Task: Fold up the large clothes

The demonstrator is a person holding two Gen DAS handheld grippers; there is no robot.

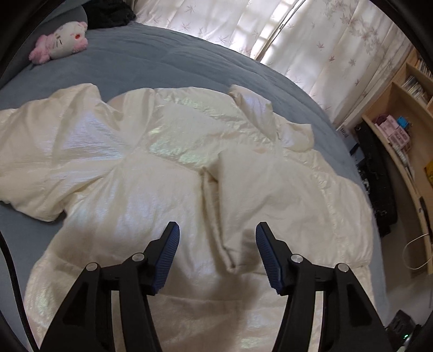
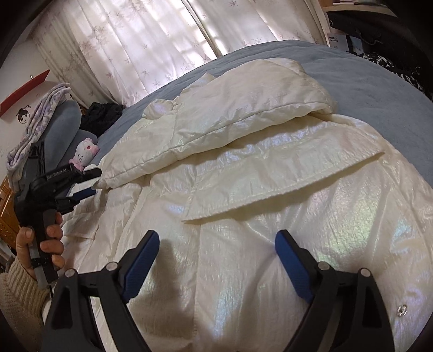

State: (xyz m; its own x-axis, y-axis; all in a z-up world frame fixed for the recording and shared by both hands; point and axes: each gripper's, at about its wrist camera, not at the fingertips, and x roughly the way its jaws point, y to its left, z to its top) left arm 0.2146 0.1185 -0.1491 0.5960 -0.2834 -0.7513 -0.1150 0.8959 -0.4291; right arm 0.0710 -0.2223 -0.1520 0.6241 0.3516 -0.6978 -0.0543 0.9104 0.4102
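Observation:
A large cream puffer jacket (image 1: 130,189) with a pearly sheen lies spread on the blue-grey bed (image 1: 162,62). One sleeve (image 1: 257,189) is folded across its body, and its cuff end lies below and between my left gripper's fingers. My left gripper (image 1: 217,226) is open above the jacket, its pads clear of the cloth. In the right wrist view the jacket (image 2: 243,257) fills the bed with the folded sleeve (image 2: 230,108) on top. My left gripper (image 2: 90,182) sits at the sleeve's cuff, held by a hand (image 2: 51,238). My right gripper (image 2: 216,234) is wide open over the jacket's body, holding nothing.
A pink and white plush toy (image 1: 62,40) lies near the head of the bed, by a grey pillow (image 2: 62,130) and dark clothing (image 2: 100,116). Patterned curtains (image 1: 243,24) hang behind the bed. Wooden shelves (image 1: 400,121) and a black bag (image 1: 379,176) stand past the bed's right edge.

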